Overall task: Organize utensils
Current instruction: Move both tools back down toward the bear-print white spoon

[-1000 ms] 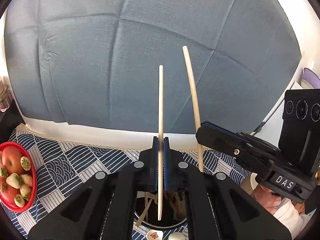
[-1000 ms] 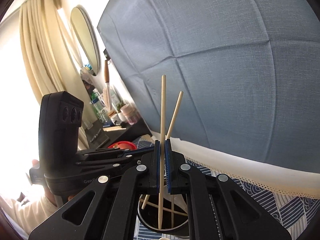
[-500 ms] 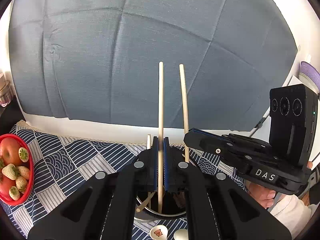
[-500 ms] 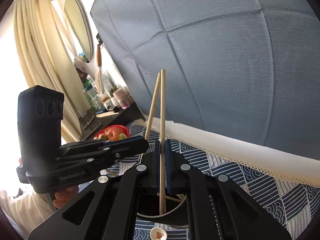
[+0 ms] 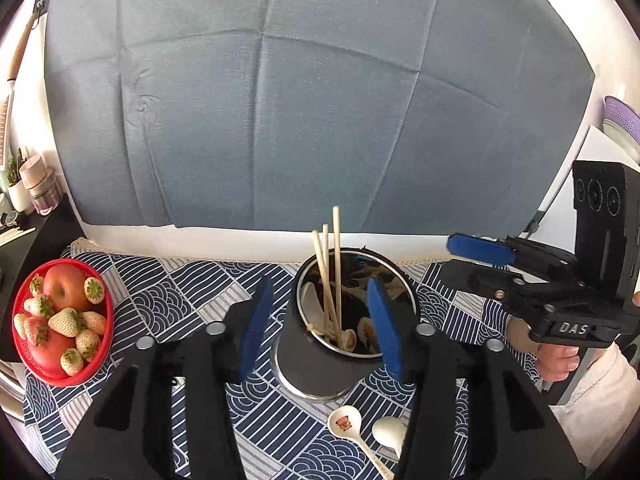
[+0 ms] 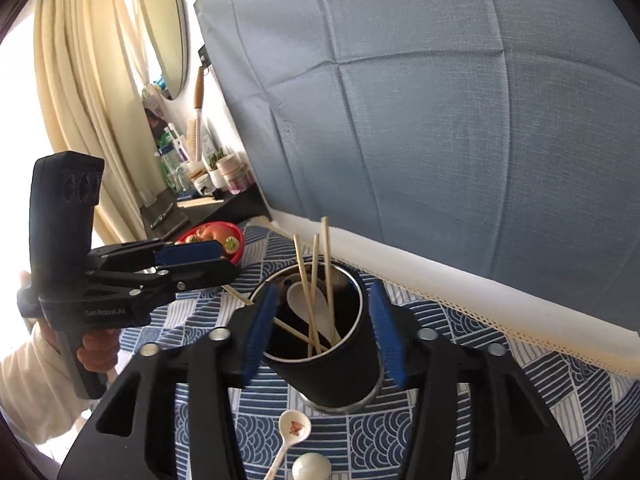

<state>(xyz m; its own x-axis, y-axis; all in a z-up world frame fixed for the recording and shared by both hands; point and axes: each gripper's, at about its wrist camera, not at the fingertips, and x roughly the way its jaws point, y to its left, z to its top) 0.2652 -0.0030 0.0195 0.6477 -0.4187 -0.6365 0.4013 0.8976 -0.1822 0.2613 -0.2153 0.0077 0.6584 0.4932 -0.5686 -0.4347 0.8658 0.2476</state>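
Several wooden chopsticks (image 5: 336, 264) (image 6: 316, 276) stand in a black metal cup (image 5: 316, 364) (image 6: 336, 376) on the patterned cloth, with a white spoon (image 6: 308, 304) inside too. My left gripper (image 5: 320, 326) hovers over the cup, its jaws opening, and the blue pads press on nothing. My right gripper (image 6: 323, 332) is likewise above the cup with jaws opening and nothing gripped. Each gripper shows in the other's view: the right gripper (image 5: 476, 264) and the left gripper (image 6: 200, 262). Two spoons lie in front of the cup, a picture spoon (image 5: 344, 424) (image 6: 294, 428) and a plain white spoon (image 5: 390, 430) (image 6: 310, 468).
A red bowl of fruit (image 5: 24, 356) (image 6: 236, 248) sits at the cloth's left end. A blue fabric panel (image 5: 300, 120) backs the table. Bottles and jars (image 6: 200, 168) crowd a dark shelf at the left. A person's hands hold both grippers.
Both grippers were shut on a chopstick each; now both have opened and the chopsticks stand in the cup. Both views have dropped toward the cup.
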